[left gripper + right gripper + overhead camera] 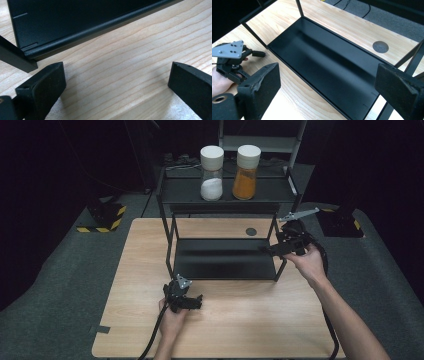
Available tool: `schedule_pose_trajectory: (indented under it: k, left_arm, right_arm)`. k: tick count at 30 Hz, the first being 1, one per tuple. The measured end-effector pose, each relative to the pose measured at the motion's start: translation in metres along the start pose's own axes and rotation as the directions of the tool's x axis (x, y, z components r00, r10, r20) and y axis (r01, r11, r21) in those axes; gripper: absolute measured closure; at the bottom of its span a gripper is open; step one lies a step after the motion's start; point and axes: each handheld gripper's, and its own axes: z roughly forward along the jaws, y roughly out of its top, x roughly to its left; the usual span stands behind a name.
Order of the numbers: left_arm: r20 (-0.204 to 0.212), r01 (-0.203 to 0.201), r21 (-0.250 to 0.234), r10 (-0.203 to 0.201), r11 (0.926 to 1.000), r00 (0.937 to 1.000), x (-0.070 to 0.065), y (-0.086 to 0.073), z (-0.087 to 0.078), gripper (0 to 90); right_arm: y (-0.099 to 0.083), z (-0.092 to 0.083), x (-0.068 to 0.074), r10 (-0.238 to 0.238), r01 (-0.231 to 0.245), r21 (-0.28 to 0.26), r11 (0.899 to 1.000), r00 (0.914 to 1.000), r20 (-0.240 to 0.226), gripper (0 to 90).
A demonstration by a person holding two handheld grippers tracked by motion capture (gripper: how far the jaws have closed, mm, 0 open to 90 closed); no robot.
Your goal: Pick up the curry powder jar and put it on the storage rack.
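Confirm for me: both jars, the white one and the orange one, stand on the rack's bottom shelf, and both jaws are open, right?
Not quite. The white jar and the orange jar stand on the rack's top shelf, as the high view shows; the bottom shelf is bare. Both sets of jaws are indeed open, holding nothing.

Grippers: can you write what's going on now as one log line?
left gripper: open, empty, on table | right gripper: open, empty, at rack's lower shelf | jars on top shelf
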Motion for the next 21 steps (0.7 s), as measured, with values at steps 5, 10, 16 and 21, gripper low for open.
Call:
schedule_pose_trajectory:
  k: [5, 10, 16, 21]
  left_arm:
    - [0.000, 0.000, 0.000, 0.000, 1.0000, 1.0000, 0.000, 0.000, 0.000, 1.3]
    - [0.000, 0.001, -0.001, -0.001, 1.0000, 1.0000, 0.000, 0.000, 0.000, 1.4]
    - [0.000, 0.001, -0.001, -0.001, 1.0000, 1.0000, 0.000, 0.000, 0.000, 1.3]
    - [0.000, 0.001, -0.001, -0.001, 1.0000, 1.0000, 0.000, 0.000, 0.000, 1.3]
  right_arm:
    - [-0.007, 0.006, -0.001, 0.011, -0.011, 0.004, 1.000, 0.9999, -0.001, 5.3]
    - [-0.015, 0.013, -0.001, 0.015, -0.015, 0.012, 1.000, 0.9999, -0.003, 5.3]
    - [-0.022, 0.020, -0.001, 0.023, -0.023, 0.018, 1.000, 0.9997, -0.009, 5.4]
    - [-0.031, 0.024, -0.001, 0.031, -0.031, 0.004, 1.000, 0.9994, -0.016, 5.5]
